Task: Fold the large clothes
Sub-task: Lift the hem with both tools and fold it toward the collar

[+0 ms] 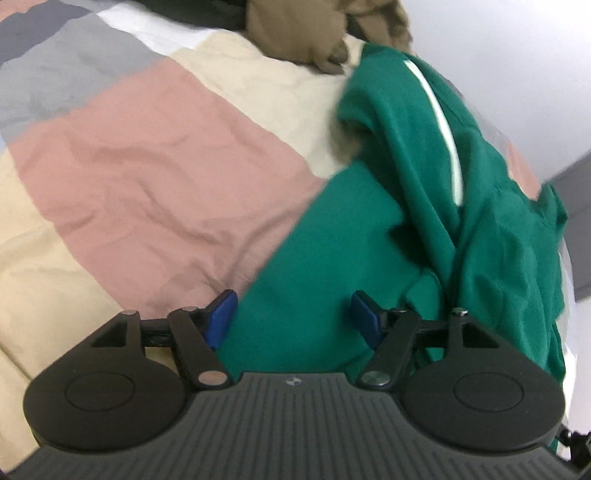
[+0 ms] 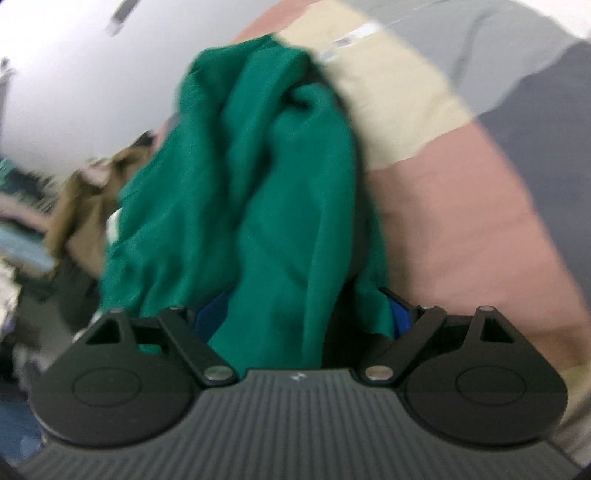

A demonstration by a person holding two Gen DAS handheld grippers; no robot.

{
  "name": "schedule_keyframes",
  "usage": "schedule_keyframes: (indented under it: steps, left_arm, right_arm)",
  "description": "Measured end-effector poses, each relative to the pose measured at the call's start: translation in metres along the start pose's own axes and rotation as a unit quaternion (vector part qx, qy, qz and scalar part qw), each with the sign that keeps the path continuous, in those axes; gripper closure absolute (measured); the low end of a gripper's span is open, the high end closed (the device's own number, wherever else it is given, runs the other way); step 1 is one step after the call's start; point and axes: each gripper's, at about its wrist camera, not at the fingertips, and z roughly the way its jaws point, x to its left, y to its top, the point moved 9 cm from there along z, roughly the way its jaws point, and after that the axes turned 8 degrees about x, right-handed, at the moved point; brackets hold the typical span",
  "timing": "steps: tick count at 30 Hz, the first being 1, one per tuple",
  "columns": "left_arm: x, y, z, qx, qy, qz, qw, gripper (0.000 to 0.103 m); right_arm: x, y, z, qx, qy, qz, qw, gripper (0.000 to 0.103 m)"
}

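Your left claw [image 1: 293, 317] stands wide, its blue pads [image 1: 221, 319] clear of the cloth, with a flat spread of the green garment [image 1: 424, 206] lying between and beneath them. Nothing is pinched there. The garment lies on the bed, on a bedcover [image 1: 155, 173] blocked in pink, cream and grey; from your left claw it runs up and away in a rumpled heap with a white stripe [image 1: 443, 129] along one fold. A tan garment [image 1: 295, 33] sits at the far edge of the bed, just beyond the green one.

Your right claw [image 2: 301, 321] is also spread wide. Green cloth [image 2: 258, 184] drapes down through its gap and covers most of both pads, so you cannot tell whether either pad touches it. This view is blurred; other clothes [image 2: 29, 229] are piled at its left.
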Motion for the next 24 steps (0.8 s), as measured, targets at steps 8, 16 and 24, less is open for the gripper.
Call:
schedule_keyframes:
  steps: [8, 16, 24]
  left_arm:
    - [-0.021, -0.016, -0.005, 0.024, -0.064, 0.027, 0.9973, 0.027]
    - [-0.039, -0.028, 0.004, 0.063, -0.108, 0.039, 0.9914, 0.027]
    - [-0.048, -0.035, 0.007, 0.065, -0.135, 0.048, 0.9876, 0.037]
  right_arm:
    - [-0.006, -0.003, 0.005, -0.017, -0.132, -0.047, 0.990, 0.018]
    - [-0.016, 0.001, 0.018, 0.000, -0.144, -0.034, 0.989, 0.015]
    - [0.012, -0.013, 0.019, 0.029, -0.026, -0.046, 0.998, 0.014]
